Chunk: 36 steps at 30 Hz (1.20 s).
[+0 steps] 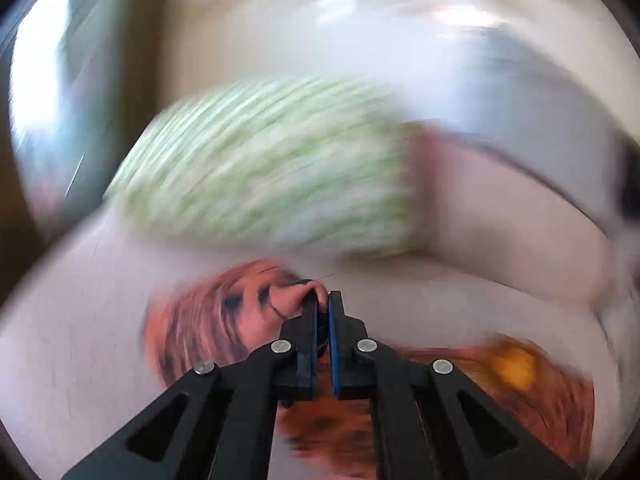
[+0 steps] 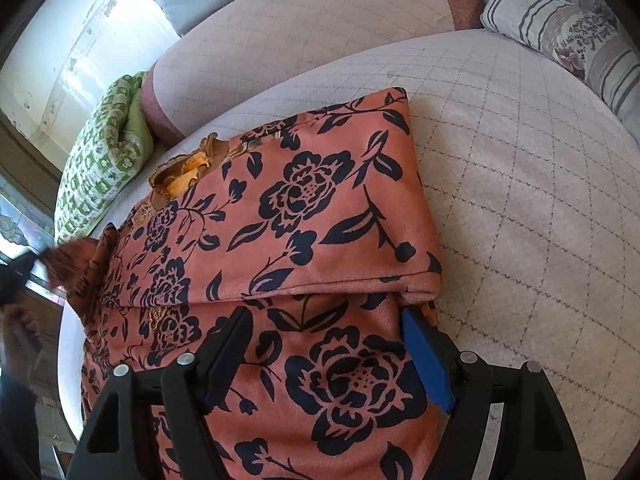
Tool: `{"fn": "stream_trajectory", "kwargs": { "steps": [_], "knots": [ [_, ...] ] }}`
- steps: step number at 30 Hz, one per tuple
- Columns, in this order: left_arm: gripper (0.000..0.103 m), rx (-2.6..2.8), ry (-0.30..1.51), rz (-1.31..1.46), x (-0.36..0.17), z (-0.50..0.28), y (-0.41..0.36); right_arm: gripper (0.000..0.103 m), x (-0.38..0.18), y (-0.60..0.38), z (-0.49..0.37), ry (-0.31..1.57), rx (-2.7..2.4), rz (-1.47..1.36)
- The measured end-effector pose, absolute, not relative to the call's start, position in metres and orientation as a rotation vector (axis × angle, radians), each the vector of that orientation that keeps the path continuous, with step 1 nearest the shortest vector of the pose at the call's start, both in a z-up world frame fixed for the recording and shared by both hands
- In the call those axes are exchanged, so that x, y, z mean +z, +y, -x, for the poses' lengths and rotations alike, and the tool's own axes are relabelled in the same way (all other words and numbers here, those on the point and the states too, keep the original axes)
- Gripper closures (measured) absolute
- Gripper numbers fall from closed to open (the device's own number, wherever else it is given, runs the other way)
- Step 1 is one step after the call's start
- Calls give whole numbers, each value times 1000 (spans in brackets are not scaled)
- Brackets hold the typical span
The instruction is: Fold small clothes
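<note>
A small orange garment with a dark floral print [image 2: 312, 200] lies partly folded on a quilted bed cover [image 2: 520, 160]. My right gripper [image 2: 326, 344] hangs open over its near part, one finger on each side of a big printed flower, gripping nothing. At the left edge the garment's corner [image 2: 68, 256] is pulled up towards my left gripper [image 2: 24, 272], a dark blur there. The left wrist view is motion-blurred. In it my left gripper [image 1: 323, 304] is shut, with a bunch of the orange garment [image 1: 208, 320] pinched at its tips.
A green-and-white patterned pillow [image 2: 100, 168] [image 1: 272, 168] lies at the bed's far left. A striped floral pillow [image 2: 560, 32] sits at the upper right. A pale pink-edged cushion [image 2: 300, 40] lies behind the garment. A person's hand [image 2: 20, 340] shows at the left edge.
</note>
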<state>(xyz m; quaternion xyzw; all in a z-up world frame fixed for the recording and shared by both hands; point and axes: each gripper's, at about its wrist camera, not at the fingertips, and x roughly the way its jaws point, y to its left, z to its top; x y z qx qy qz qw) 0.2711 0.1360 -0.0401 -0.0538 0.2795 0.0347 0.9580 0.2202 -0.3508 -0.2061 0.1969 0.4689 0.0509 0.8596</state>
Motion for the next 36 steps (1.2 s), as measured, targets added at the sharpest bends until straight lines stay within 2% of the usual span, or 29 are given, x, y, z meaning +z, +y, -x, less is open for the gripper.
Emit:
{"fn": "stream_trajectory", "kwargs": {
  "steps": [3, 4, 7, 11, 15, 17, 20, 24, 27, 28, 29, 30, 34, 36],
  "knots": [
    [98, -214, 493, -144, -25, -241, 11, 24, -206, -352, -218, 980, 99, -425],
    [93, -300, 496, -193, -31, -231, -21, 24, -206, -353, -217, 980, 100, -432],
    [36, -548, 656, -311, -83, -218, -94, 24, -206, -354, -219, 999, 105, -447],
    [34, -496, 869, -283, -139, -220, -83, 22, -193, -353, -221, 1009, 121, -428],
    [32, -386, 829, -120, -116, -195, -9, 22, -164, -345, -220, 934, 156, -396],
    [23, -273, 793, -40, -110, -201, 37, 21, -147, -327, -230, 905, 204, -357],
    [23, -24, 818, 77, -120, -216, 105, 21, -134, -290, -252, 908, 262, -269],
    [23, 155, 902, 194, -154, -223, 155, 21, -122, -198, -284, 880, 300, 77],
    [24, 151, 955, 198, -171, -227, 157, 22, -151, -127, -308, 966, 249, 427],
    [24, 147, 966, 191, -176, -229, 154, 35, -171, -109, -317, 1009, 244, 527],
    [24, 141, 978, 186, -180, -231, 152, 84, -183, -103, -324, 1033, 220, 578],
    [24, 132, 969, 186, -182, -231, 149, 95, -185, -105, -331, 1043, 187, 564],
    [24, 133, 967, 180, -181, -231, 152, 93, -128, -179, -317, 885, 120, 66],
    [24, 134, 958, 155, -179, -234, 147, 86, -129, -222, -300, 862, 82, -175]
  ]
}}
